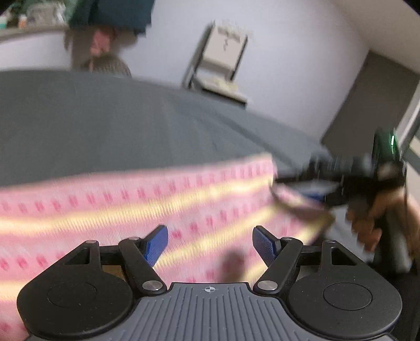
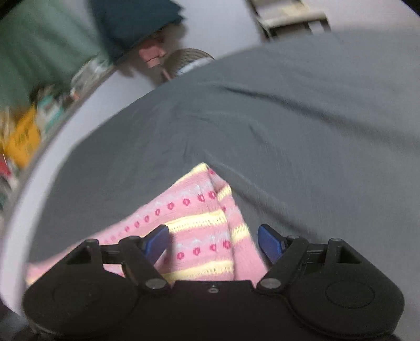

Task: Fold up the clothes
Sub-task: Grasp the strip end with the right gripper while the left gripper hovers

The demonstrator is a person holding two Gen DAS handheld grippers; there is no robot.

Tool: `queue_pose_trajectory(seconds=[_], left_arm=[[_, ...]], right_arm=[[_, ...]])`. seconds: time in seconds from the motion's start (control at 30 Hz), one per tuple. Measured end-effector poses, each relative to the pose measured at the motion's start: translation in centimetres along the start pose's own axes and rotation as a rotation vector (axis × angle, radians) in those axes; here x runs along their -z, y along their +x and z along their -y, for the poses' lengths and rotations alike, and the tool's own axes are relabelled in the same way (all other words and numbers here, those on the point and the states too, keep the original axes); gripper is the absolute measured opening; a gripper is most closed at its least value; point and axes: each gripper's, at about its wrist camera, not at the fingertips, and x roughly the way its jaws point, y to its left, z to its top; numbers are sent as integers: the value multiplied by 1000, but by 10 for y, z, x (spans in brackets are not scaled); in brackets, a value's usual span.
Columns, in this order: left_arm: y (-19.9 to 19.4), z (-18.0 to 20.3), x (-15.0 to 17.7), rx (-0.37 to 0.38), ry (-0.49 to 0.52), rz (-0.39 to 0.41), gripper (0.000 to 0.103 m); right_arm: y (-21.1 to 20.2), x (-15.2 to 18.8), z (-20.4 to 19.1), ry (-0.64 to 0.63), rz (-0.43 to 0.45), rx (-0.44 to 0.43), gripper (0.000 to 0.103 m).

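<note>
A pink knitted garment (image 1: pixel 131 209) with yellow stripes and red dots lies on the grey bed sheet (image 1: pixel 105 118). My left gripper (image 1: pixel 211 244) hovers over it with its blue pads wide apart and nothing pinched. At the right of the left wrist view, a hand holds my right gripper (image 1: pixel 294 183) at the garment's right edge, where a flap of fabric is lifted; the picture is blurred there. In the right wrist view, my right gripper (image 2: pixel 214 244) is open above a folded corner of the garment (image 2: pixel 199 217). The fabric lies below and between the fingers, and the pads do not press on it.
The grey sheet (image 2: pixel 288 118) stretches far beyond the garment. A folding chair (image 1: pixel 223 60) stands against the pale wall, and a dark door (image 1: pixel 367 105) is at the right. A dark blue cloth (image 2: pixel 131 21) hangs at the back, above a round woven object (image 1: pixel 107 65). A cluttered shelf (image 2: pixel 26 136) runs along the left.
</note>
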Motion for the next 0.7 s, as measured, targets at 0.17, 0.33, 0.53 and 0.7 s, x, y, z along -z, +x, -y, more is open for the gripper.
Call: queue_pose_trajectory(seconds=[0.17,0.33,0.53,0.7], left_arm=[[-2,9,1,1,20,27,73],[5,18,-2,71,5,15,73],[10,19,3,75,-8,6,73],[3,15,4,108,-62,-6,73]], right_arm=[[1,-2,8,28,1,-18,75],[-10,-3,19,111,-4,-32,75],[-13,1,40,222,-55,-59,75],[-11,3,37,191,-100,-83,69]])
